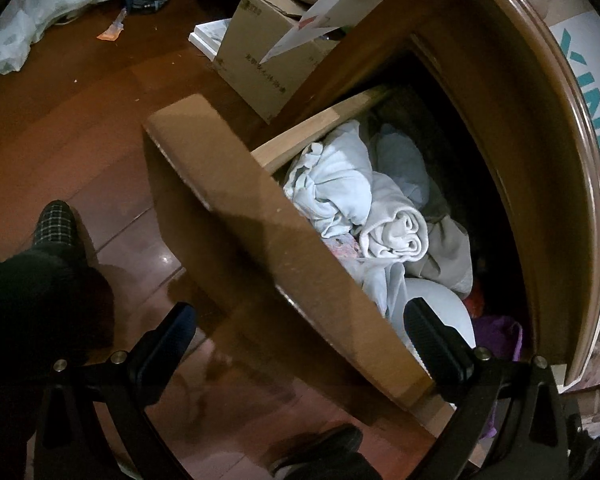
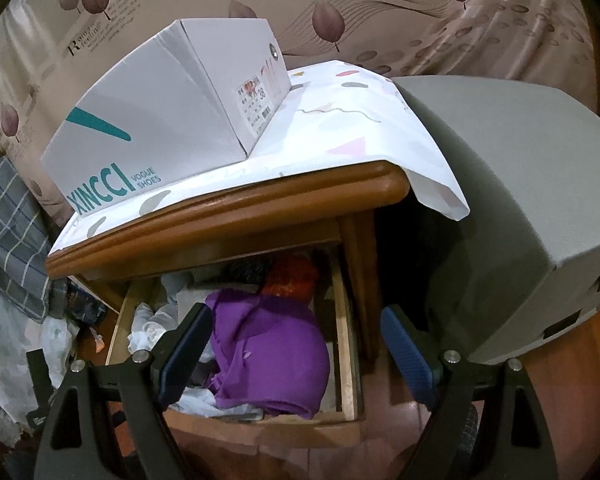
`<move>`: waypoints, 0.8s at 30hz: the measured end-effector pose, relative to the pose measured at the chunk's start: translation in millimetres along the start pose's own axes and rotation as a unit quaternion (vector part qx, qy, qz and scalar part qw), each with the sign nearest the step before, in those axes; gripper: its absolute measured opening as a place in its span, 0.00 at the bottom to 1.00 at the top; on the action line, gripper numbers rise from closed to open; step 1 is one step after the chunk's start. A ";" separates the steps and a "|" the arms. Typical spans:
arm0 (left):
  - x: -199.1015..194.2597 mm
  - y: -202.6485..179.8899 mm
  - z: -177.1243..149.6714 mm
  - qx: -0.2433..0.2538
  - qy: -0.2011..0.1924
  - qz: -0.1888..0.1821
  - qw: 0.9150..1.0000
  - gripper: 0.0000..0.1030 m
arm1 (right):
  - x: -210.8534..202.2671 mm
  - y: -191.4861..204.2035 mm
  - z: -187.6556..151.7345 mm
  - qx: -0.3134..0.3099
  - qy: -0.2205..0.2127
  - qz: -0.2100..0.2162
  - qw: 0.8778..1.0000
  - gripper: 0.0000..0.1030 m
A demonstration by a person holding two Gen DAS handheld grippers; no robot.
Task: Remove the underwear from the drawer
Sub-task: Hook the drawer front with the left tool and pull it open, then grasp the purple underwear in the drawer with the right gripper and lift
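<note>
The left gripper has its black ribbed fingers spread wide with nothing between them. They straddle the smooth wooden front panel of the pulled-out drawer; whether either pad touches the wood cannot be told. The right-hand finger of that gripper hangs over the drawer's contents, just above a smooth, rounded white shape.

The right gripper is likewise wide apart and empty, its blue-padded fingers hovering above the drawer's open front; one finger overlaps the clothing in view, the other sits outside the drawer's pale wooden side wall.

The underwear lies among the soft jumble inside the drawer, though which pieces are underwear cannot be told: crumpled pale blue cloth, a rolled cream fabric, and a thick folded purple garment with something orange-red behind it.

The drawer belongs to a glossy brown wooden nightstand with a rounded edge, topped by a white patterned paper sheet carrying a white shoe box with teal lettering. A grey boxy object stands beside it, and a cardboard box sits on the reddish wooden floor. A person's checked slipper rests on that floor.
</note>
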State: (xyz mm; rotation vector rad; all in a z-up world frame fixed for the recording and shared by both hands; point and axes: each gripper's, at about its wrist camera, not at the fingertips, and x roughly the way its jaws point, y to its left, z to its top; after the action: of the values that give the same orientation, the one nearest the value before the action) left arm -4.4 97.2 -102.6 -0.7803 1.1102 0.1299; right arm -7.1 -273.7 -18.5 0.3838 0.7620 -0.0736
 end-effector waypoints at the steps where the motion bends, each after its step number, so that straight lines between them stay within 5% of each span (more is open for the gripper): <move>1: -0.2 1.8 -0.4 -0.001 0.001 0.000 1.000 1.00 | 0.7 0.0 -0.2 0.000 0.001 0.000 1.000 0.86; 20: -13.5 11.4 -9.8 0.024 0.007 0.033 0.999 1.00 | 27.9 32.3 -14.6 -0.075 0.064 0.007 0.995 0.86; 24: -15.2 1.3 -3.8 0.064 0.001 0.060 0.996 1.00 | 31.6 37.5 -16.0 -0.088 0.073 0.002 0.993 0.86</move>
State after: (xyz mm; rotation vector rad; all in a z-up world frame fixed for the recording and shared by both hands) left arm -14.9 100.0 -91.3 -0.5984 1.1554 0.1582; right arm 12.8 -230.7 -39.1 0.2256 0.9048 0.0264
